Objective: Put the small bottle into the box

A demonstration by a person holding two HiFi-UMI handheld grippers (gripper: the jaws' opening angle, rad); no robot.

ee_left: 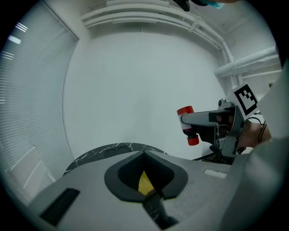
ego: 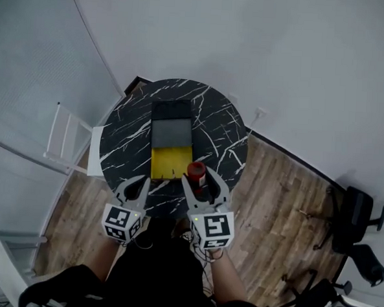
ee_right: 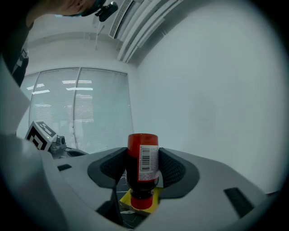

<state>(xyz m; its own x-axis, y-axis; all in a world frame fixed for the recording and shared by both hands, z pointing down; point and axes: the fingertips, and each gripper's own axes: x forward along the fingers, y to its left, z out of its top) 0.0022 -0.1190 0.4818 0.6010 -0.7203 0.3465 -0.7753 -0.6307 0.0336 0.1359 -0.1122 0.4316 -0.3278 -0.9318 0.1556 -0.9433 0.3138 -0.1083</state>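
A small dark bottle with red ends and a white barcode label sits between the pads of my right gripper, which is shut on it. In the right gripper view the bottle points cap down, over the yellow part of the box. The open box lies mid-table, yellow inside at the near end, a grey panel behind it. My left gripper hovers left of the bottle, just off the box's near left corner. Its tips meet with nothing held.
The round black marble table stands on a wooden floor close to white walls. A white chair is at its left. Black office chairs stand at the far right.
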